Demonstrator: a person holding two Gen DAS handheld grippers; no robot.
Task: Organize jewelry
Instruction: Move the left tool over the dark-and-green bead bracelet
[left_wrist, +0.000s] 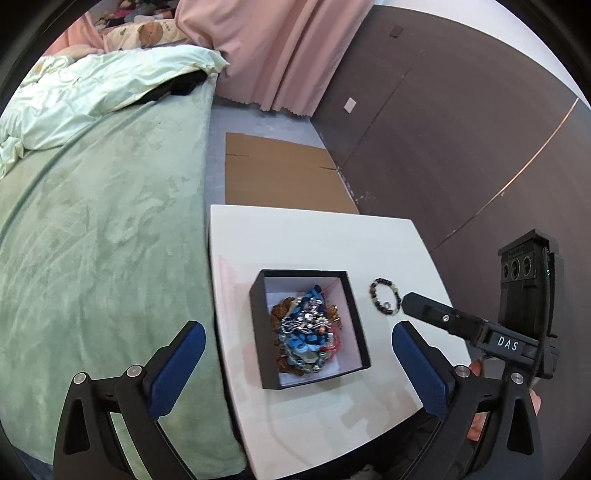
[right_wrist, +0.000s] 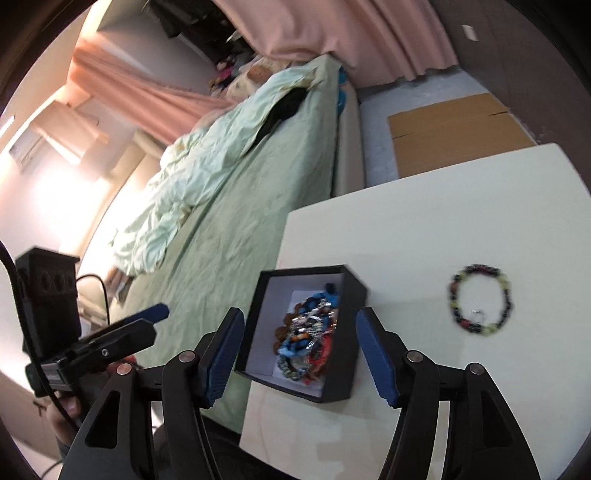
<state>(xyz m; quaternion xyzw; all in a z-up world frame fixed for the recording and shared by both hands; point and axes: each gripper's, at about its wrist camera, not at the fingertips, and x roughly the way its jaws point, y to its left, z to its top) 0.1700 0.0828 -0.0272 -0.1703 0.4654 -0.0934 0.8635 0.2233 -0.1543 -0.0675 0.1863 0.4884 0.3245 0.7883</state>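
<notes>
A: Nearest items first. Left tongs (left_wrist: 297, 363)?

B: Spread wide, nothing between the pads, hanging above the near side of the box (left_wrist: 310, 328). Right tongs (right_wrist: 299, 354): spread too, nothing pinched, in front of the same box.

A: Box, contents?

B: Black, open, white lining. One tangled heap of jewelry (left_wrist: 306, 332): blue cord, silver beads, amber and red pieces. Unsorted, by the look of it. It sits on the white desk (left_wrist: 314, 240), close to the edge by the bed (left_wrist: 103, 240).

A: Anything already out?

B: One beaded bracelet (left_wrist: 385, 296), dark and yellow-green beads, lying flat in a ring on the desk just beside the box, apart from it. A small ring seems to lie inside its loop; too small to be sure.

A: Progress?

B: Early, I judge. One piece laid out, the heap left.

A: Farther back?

B: Flat cardboard (left_wrist: 280, 170) on the floor, pink curtain (left_wrist: 273, 55) behind.
</notes>
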